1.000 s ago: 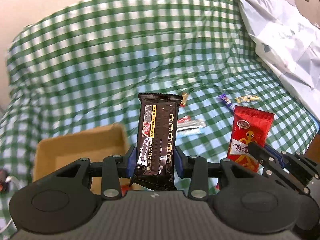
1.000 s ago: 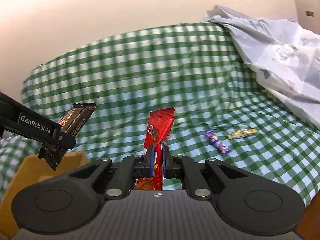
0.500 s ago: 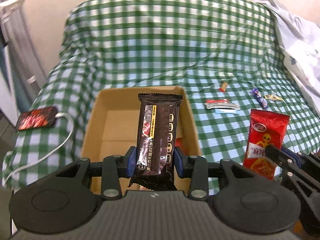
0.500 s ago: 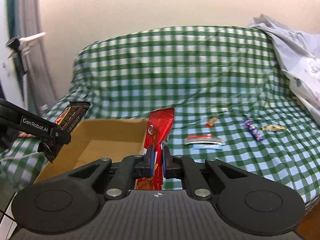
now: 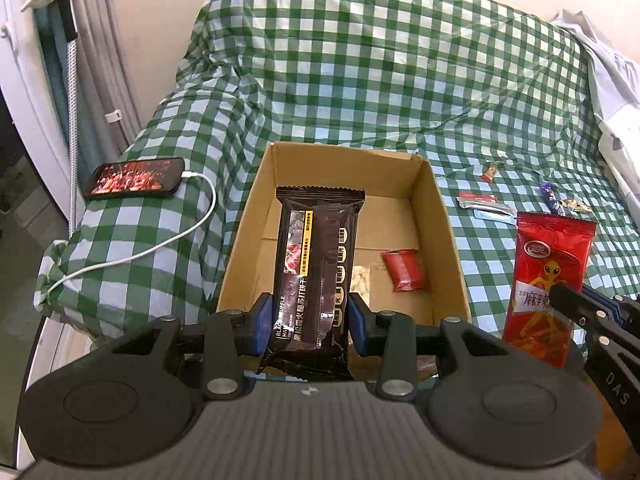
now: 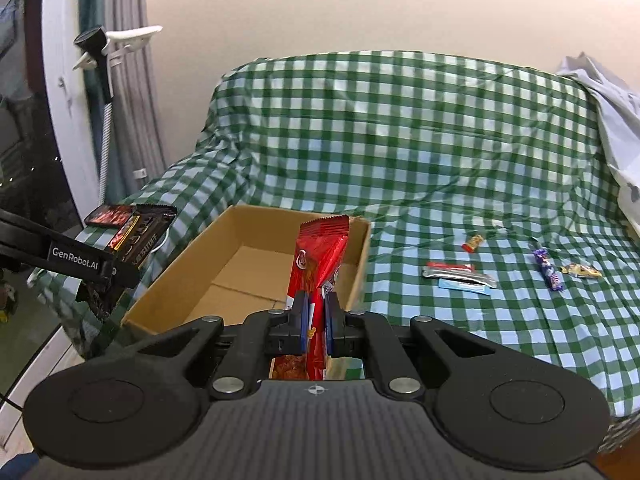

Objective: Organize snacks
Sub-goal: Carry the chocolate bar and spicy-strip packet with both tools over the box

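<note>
While your left gripper [image 5: 311,322] points down over the open cardboard box [image 5: 448,232], its blue pads are clamped on the lower sides of a black cracker pack [image 5: 318,268], which stands upright between them above the box's floor. In that left wrist view the box sits on a green-and-white checked cloth [image 5: 380,80], and inside it, on the right part of the floor, lie a small red sachet [image 5: 404,271] and a pale snack piece [image 5: 361,282] partly hidden behind the pack. To the box's left a phone [image 5: 135,178] with a lit screen lies on the cloth, a white cable [image 5: 160,244] plugged into it. To the right, your right gripper [image 5: 572,304] comes in from the edge, pinching a red spicy-strip packet [image 5: 544,288] held upright beside the box. Beyond it, loose on the cloth, lie a silver-and-red wrapper [image 5: 482,204], a purple candy [image 5: 554,200] and a small gold sweet [image 5: 576,205]. From the right wrist view, your right gripper [image 6: 316,320] is clenched tight on the red spicy-strip packet [image 6: 320,256], which rises edge-on in front of the box's [image 6: 168,272] near right corner. Your left gripper [image 6: 116,270] reaches in from the left with the black cracker pack [image 6: 144,232] tilted in its grip, over the box's left side. The silver-and-red wrapper [image 6: 460,274], the purple candy [image 6: 548,270], the gold sweet [image 6: 582,270] and a small red-and-gold candy [image 6: 473,243] lie well apart from the box on the checked cloth [image 6: 400,140].
</note>
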`<state>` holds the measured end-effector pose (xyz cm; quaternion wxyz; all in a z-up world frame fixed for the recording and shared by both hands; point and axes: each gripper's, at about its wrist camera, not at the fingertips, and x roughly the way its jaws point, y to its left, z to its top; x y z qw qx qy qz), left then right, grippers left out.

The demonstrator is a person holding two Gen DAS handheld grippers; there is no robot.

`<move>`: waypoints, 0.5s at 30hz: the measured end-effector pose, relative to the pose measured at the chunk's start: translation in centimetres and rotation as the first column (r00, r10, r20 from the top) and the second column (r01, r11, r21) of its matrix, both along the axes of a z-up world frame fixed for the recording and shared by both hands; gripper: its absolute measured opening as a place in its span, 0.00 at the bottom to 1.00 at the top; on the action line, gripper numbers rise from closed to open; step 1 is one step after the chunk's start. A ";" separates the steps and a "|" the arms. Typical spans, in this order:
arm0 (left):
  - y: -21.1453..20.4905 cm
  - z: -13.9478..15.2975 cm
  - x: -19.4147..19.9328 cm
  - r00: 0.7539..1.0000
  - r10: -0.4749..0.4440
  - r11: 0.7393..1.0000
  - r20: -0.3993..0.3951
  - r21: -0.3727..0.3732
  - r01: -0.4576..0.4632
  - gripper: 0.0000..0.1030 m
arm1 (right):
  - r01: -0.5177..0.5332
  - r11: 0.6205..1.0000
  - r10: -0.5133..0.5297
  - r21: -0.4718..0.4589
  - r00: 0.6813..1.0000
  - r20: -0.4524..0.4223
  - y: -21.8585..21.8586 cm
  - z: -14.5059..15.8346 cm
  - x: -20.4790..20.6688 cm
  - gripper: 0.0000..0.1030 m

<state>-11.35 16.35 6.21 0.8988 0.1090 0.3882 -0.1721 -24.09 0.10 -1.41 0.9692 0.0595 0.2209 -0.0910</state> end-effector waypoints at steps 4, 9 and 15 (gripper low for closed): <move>0.4 -0.4 0.3 1.000 0.011 1.000 -0.012 -0.006 -0.011 0.42 | -0.011 1.000 0.011 -0.011 1.000 -0.012 0.5 0.1 0.4 0.08; 0.6 -0.7 0.8 1.000 0.020 1.000 -0.015 -0.005 -0.020 0.42 | -0.017 1.000 0.016 -0.010 0.999 -0.031 0.5 0.0 1.2 0.08; 0.6 -1.0 1.4 0.999 0.029 1.000 -0.024 -0.005 -0.029 0.42 | -0.023 1.000 0.023 -0.009 0.999 -0.044 0.4 -0.1 1.7 0.08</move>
